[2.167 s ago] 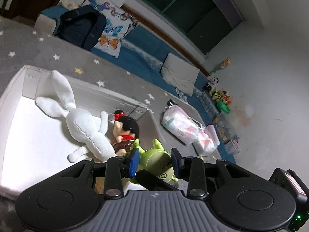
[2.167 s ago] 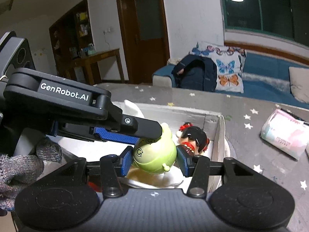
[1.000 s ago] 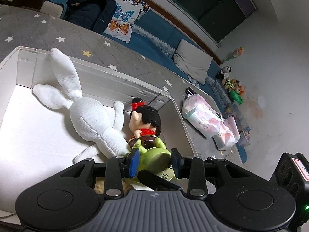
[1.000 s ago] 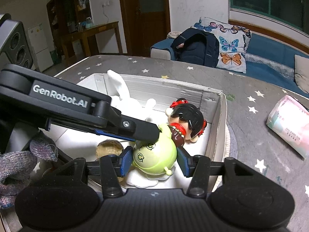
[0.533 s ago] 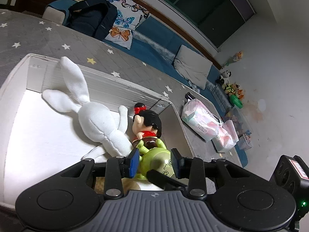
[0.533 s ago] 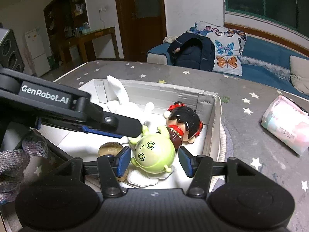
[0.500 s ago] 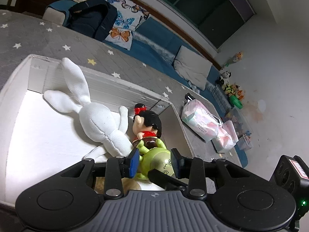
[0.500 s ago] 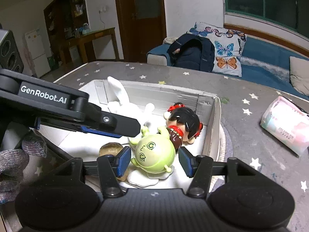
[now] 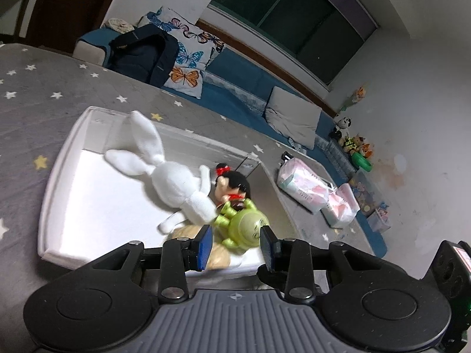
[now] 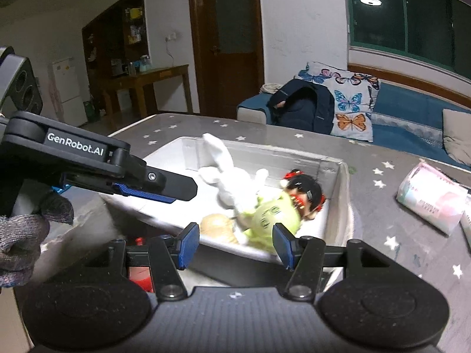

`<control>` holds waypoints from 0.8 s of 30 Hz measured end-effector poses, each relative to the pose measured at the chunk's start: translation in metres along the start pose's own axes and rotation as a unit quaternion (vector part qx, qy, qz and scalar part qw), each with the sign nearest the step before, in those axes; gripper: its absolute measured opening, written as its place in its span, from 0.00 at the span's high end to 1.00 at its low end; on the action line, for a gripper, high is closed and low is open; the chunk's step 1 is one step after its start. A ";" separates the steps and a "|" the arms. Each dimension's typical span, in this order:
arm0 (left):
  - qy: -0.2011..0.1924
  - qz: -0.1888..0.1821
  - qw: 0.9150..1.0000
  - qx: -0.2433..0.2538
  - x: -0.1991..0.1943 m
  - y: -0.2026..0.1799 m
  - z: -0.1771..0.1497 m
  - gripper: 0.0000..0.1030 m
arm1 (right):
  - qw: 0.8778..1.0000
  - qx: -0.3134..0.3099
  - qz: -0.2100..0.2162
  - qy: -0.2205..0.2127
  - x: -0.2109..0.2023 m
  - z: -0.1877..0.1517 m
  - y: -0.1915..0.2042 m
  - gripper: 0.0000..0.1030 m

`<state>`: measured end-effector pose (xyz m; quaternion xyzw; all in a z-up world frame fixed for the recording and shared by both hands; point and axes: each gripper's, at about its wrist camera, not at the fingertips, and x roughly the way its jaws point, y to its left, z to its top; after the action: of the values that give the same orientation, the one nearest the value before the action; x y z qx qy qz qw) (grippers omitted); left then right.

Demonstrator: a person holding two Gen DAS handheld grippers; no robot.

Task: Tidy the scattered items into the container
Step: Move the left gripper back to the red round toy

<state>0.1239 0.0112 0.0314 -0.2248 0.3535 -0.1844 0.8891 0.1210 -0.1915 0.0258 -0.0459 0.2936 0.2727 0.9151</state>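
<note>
A white box (image 9: 56, 173) sits on the grey star-patterned cloth. In it lie a white plush rabbit (image 9: 173, 182), a black-haired doll (image 9: 232, 182), a green round toy (image 9: 244, 226) and a tan toy (image 9: 217, 256). My left gripper (image 9: 234, 245) is open and empty, above the box's near edge. In the right wrist view the box (image 10: 343, 194) holds the rabbit (image 10: 232, 182), the doll (image 10: 306, 191), the green toy (image 10: 270, 214) and the tan toy (image 10: 217, 226). My right gripper (image 10: 235, 245) is open and empty, pulled back from the box. The left gripper's fingers (image 10: 164, 185) reach in from the left.
Pink-and-white soft packs (image 9: 303, 185) lie on the cloth right of the box, also in the right wrist view (image 10: 432, 197). A blue sofa with butterfly cushions (image 10: 350, 103) and a dark backpack (image 10: 303, 108) stands behind. A red object (image 10: 139, 273) lies below the right gripper.
My right gripper has opened wider and let go of the green toy, which now lies tilted in the box. Both grippers have drawn back and up from the box.
</note>
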 end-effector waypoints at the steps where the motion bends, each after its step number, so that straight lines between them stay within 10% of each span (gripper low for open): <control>1: -0.001 0.002 1.000 0.001 -0.004 0.001 -0.003 0.64 | 1.000 -0.001 0.004 0.000 -0.002 -0.002 0.004 0.45; 24: 0.013 0.026 0.998 -0.061 -0.031 0.051 -0.049 0.64 | 0.998 -0.017 0.054 0.039 0.027 -0.038 0.062 0.31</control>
<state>0.0763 0.0557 -0.0108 -0.2667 0.3813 -0.1426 0.8736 0.0876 -0.1358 -0.0161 -0.0562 0.3261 0.3251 0.8859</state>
